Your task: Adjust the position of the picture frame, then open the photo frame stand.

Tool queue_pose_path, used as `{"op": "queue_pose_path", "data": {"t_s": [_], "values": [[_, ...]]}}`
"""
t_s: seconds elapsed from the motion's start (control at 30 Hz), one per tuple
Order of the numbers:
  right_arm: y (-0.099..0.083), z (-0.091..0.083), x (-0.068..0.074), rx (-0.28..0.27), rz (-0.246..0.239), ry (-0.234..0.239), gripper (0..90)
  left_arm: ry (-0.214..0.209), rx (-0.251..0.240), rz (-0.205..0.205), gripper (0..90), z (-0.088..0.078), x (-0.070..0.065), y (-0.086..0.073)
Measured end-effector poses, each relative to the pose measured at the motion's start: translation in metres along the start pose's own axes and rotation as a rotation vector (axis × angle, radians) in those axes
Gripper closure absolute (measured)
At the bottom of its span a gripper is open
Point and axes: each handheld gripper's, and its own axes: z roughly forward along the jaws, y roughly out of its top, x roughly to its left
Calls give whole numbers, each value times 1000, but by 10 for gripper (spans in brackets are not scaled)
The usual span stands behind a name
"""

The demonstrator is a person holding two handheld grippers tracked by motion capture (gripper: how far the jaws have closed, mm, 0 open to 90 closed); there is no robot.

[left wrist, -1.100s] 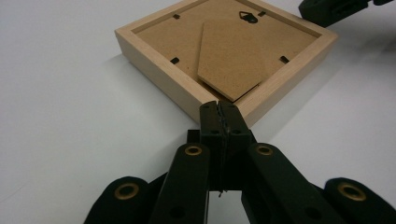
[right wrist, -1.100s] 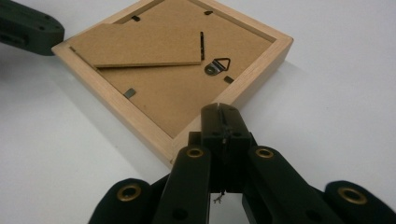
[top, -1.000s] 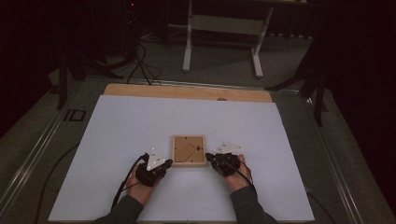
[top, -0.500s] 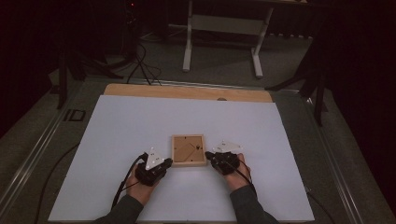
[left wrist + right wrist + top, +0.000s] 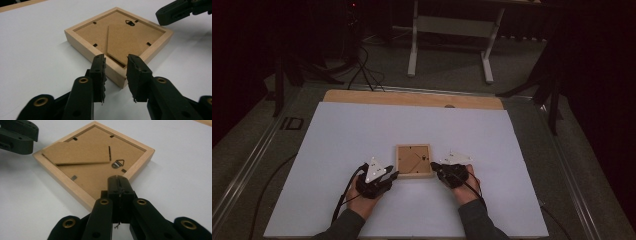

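Picture frame (image 5: 117, 42) lies face down just ahead of the left gripper (image 5: 116, 75), whose jaws have just been opening, with nothing between them, likely to straddle its near corner. Right gripper (image 5: 119, 185), jaws clenched empty, noses over the opposite corner, perhaps steadying it; beyond stretches white table (image 5: 362, 125)

White sheet (image 5: 362, 150) covers most of the worktop (image 5: 412, 98); bare wood strip shows along the far edge only. Small dark spot (image 5: 449, 106) on that strip, right of centre. Metal rail (image 5: 257, 150) runs along the worktop's left side, "ID" mark (image 5: 292, 123) near the far-left corner. Beyond the far edge: grey floor, white table frame (image 5: 452, 30) with two legs, black cables (image 5: 362, 65) trailing on the floor at left. Dark stand legs (image 5: 547, 90) off the far-right corner.
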Motion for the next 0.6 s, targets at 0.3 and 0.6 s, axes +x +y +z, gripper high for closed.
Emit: {"op": "queue_pose_path", "data": {"t_s": [0.3, 0.6], "values": [[0, 2, 9, -7, -33, 30, 897, -11, -12, -34, 570, -1, 4, 1], [-1, 4, 12, -10, -34, 39, 897, -16, -4, -55, 501, 0, 4, 4]]}}
